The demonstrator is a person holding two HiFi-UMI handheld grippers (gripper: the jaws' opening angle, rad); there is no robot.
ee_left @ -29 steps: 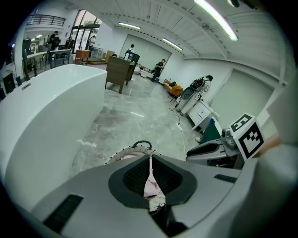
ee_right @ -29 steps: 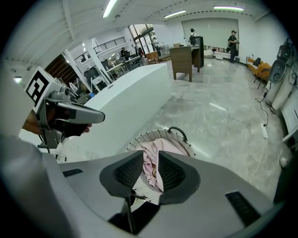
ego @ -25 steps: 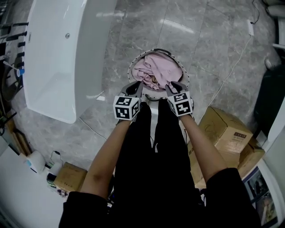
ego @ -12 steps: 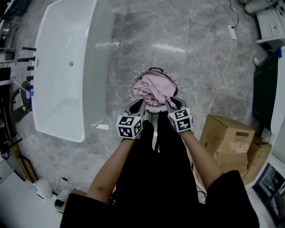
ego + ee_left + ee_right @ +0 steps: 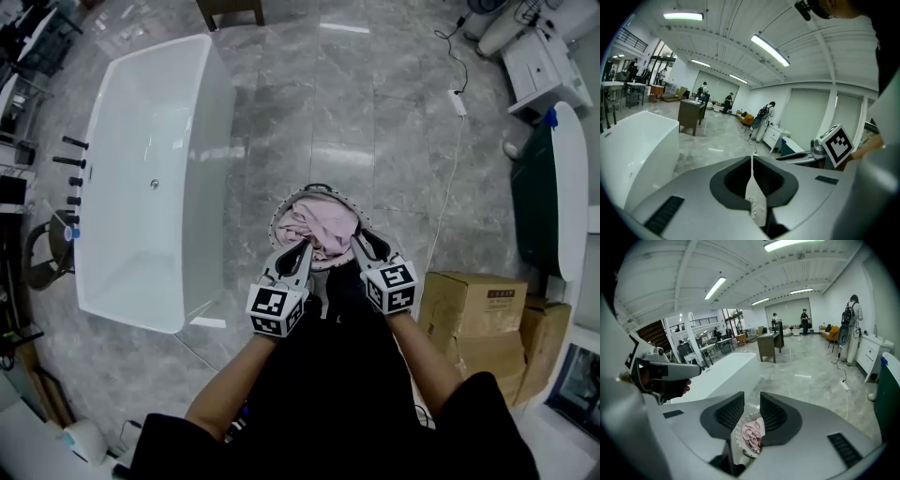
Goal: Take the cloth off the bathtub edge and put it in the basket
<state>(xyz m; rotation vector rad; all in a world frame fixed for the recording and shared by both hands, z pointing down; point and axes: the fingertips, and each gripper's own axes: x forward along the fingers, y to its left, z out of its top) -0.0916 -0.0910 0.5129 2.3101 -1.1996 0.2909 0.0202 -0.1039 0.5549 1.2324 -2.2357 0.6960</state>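
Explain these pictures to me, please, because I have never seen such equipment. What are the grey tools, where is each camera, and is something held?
No robot is here. A person holds a tool in each hand; each ends in two-jaw tongs, and the patterned cube is part of it. The top-down picture comes from a camera on the person's head. The other two come from cameras riding on the tools, looking along the jaws. On the grey floor stand a white bathtub, a round basket with a pink cloth lying in it, and cardboard boxes. The left tongs are shut, the right tongs open; neither holds the cloth. Both hang over the basket's near rim.
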